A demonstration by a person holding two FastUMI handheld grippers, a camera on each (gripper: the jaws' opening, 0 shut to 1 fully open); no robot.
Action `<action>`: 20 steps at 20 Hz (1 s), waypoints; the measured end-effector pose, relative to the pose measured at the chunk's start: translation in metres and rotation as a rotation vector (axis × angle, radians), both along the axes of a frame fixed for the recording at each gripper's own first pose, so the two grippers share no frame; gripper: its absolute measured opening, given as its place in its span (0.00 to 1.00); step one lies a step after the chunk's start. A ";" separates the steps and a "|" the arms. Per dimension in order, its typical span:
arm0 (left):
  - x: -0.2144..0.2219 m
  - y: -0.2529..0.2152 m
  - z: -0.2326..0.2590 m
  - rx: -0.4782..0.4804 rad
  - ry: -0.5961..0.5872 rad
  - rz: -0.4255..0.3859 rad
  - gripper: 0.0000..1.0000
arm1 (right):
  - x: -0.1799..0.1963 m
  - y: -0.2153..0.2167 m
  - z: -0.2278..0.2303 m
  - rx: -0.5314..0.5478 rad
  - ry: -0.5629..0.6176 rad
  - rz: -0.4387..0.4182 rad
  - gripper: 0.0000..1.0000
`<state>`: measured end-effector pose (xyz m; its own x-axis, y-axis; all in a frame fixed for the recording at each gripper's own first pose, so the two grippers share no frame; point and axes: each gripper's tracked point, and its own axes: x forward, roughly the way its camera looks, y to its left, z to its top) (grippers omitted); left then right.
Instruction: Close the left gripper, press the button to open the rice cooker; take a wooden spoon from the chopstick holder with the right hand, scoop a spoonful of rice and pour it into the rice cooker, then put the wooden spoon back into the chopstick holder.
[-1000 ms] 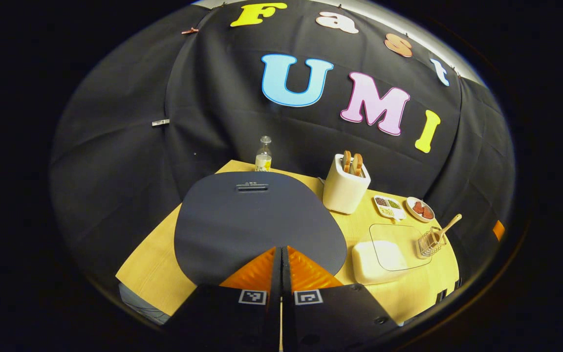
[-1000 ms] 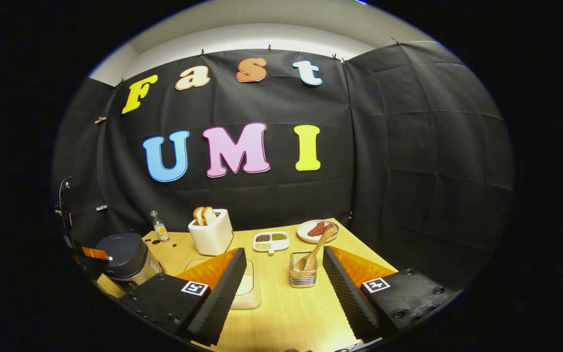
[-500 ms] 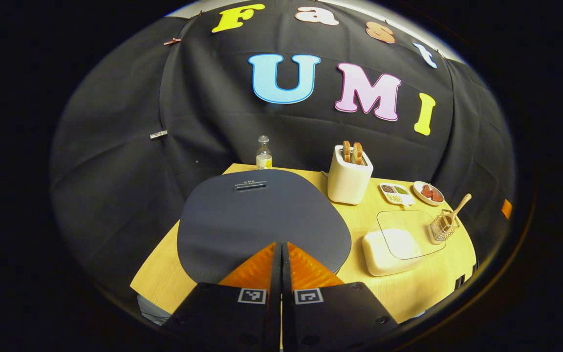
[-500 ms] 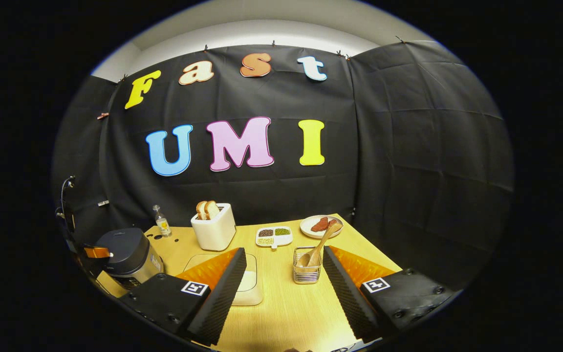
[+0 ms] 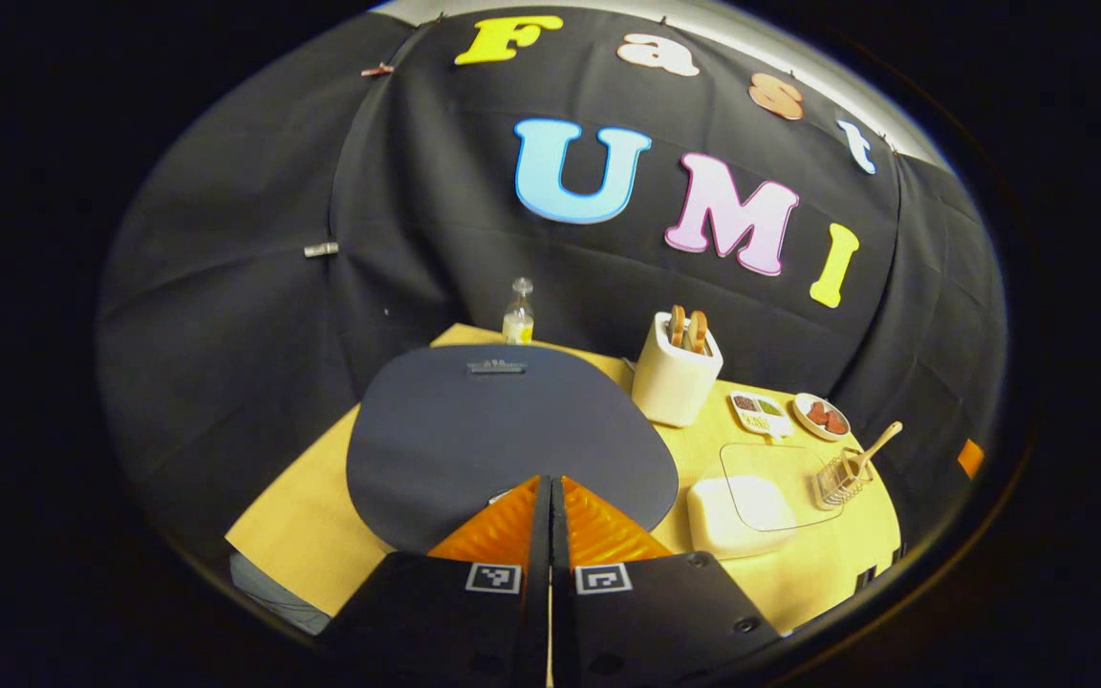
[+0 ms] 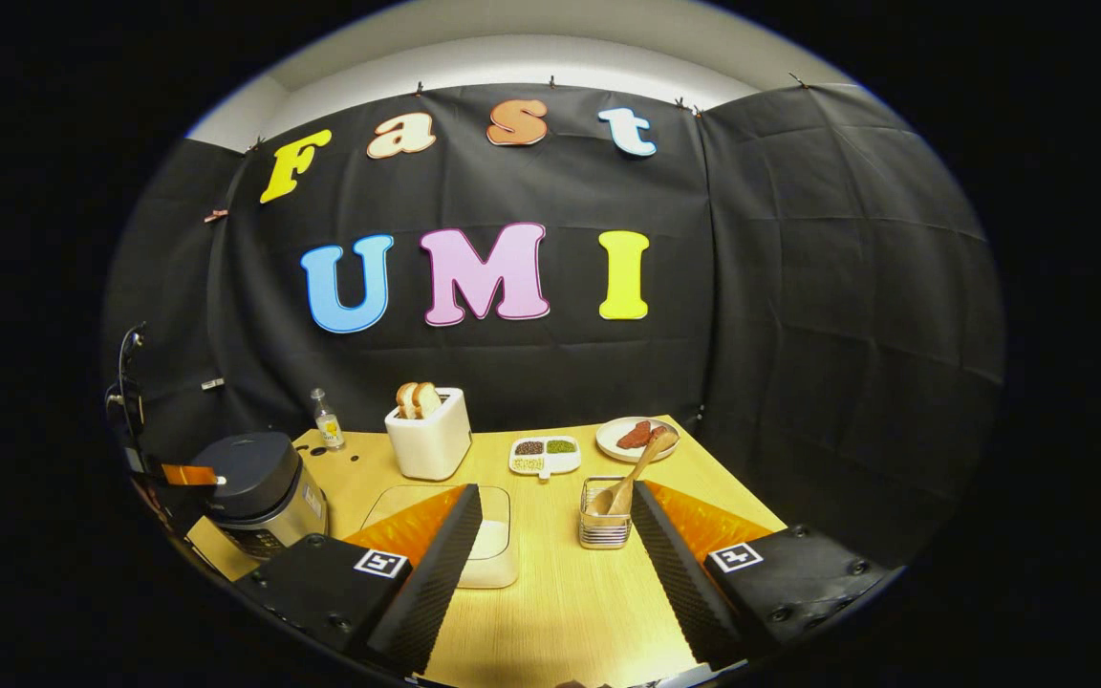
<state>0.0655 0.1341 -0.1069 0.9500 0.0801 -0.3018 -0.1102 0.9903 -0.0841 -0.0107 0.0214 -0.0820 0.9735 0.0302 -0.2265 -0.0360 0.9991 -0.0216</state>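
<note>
Dark-lidded round rice cooker (image 5: 510,430), lid cracked, before pressed-together left tongs (image 5: 550,489); right tongs (image 6: 555,511) wide apart, framing wire chopstick holder (image 6: 605,516) on pale wooden bench (image 6: 560,592).

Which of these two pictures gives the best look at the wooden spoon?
The right gripper view: the wooden spoon stands close, leaning in the chopstick holder between the open fingers. In the left gripper view it is small, far off at the right.

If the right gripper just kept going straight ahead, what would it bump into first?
Probably the wire chopstick holder with the wooden spoon: it stands ahead between the right gripper's open fingers, slightly right of centre. Depth is unclear.
</note>
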 end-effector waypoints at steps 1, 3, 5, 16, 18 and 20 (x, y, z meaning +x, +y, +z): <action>-0.004 0.002 0.022 0.039 -0.060 0.025 0.07 | 0.002 -0.004 0.000 -0.001 0.002 -0.006 0.98; -0.013 0.003 0.061 0.120 -0.162 0.060 0.07 | 0.009 -0.011 0.001 0.006 0.009 -0.016 0.98; -0.019 -0.004 0.084 0.173 -0.218 0.059 0.08 | 0.020 -0.014 0.004 0.008 0.015 -0.017 0.98; -0.048 -0.055 0.069 0.136 -0.166 0.102 0.98 | 0.119 -0.044 -0.022 0.041 0.097 0.000 0.98; -0.048 -0.066 0.068 0.134 -0.158 0.116 0.96 | 0.138 -0.054 -0.028 0.054 0.109 -0.017 0.99; -0.046 -0.079 0.063 0.115 -0.137 0.128 0.97 | 0.156 -0.067 -0.037 0.071 0.126 -0.043 0.99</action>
